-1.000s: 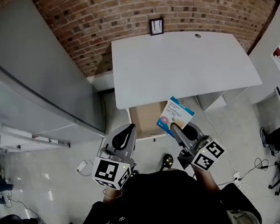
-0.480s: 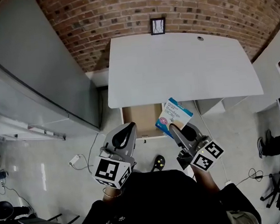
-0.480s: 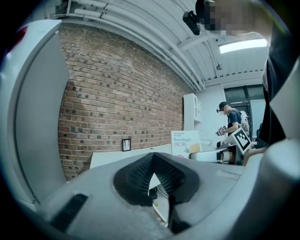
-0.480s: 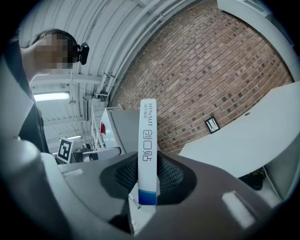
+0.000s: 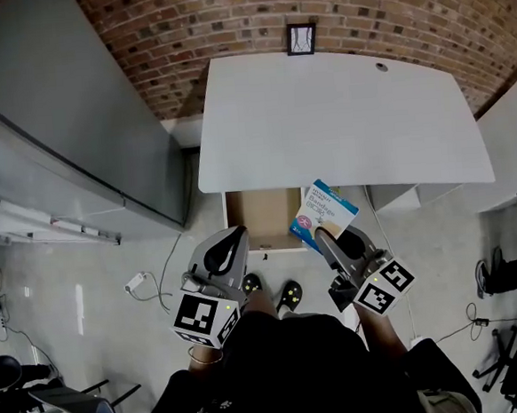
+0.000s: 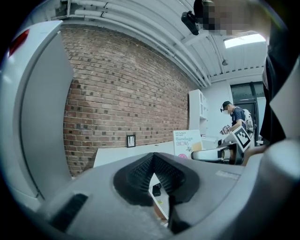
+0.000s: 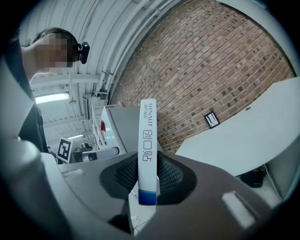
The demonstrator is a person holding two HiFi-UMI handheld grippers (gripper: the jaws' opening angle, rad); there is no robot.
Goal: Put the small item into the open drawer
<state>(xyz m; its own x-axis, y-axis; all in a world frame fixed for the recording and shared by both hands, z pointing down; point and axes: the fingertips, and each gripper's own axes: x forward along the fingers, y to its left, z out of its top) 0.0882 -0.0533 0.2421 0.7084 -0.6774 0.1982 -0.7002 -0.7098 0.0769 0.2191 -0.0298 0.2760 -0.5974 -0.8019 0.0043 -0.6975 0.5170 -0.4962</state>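
Observation:
A white and blue bandage box (image 5: pixel 324 214) stands edge-up between the pads of my right gripper (image 5: pixel 325 234), which is shut on it. In the right gripper view the box (image 7: pixel 147 140) rises narrow side on from the gripper (image 7: pixel 147 165). The box hangs over the right front corner of the open drawer (image 5: pixel 263 247), whose brown inside shows under the white desk (image 5: pixel 341 123). My left gripper (image 5: pixel 230 246) is shut and holds nothing, at the drawer's front left corner. In the left gripper view its pads meet at the tips (image 6: pixel 153 158), with the box (image 6: pixel 187 144) off to the right.
A tall grey cabinet (image 5: pixel 56 128) stands left of the desk against the brick wall. A small framed picture (image 5: pixel 301 39) leans at the desk's back edge. The person's shoes (image 5: pixel 289 294) are on the floor just before the drawer. Cables lie on the floor at left (image 5: pixel 144 281).
The person has stepped toward the desk, so both shoes now show below the drawer. Both grippers came forward with them; the box stays held in the right one.

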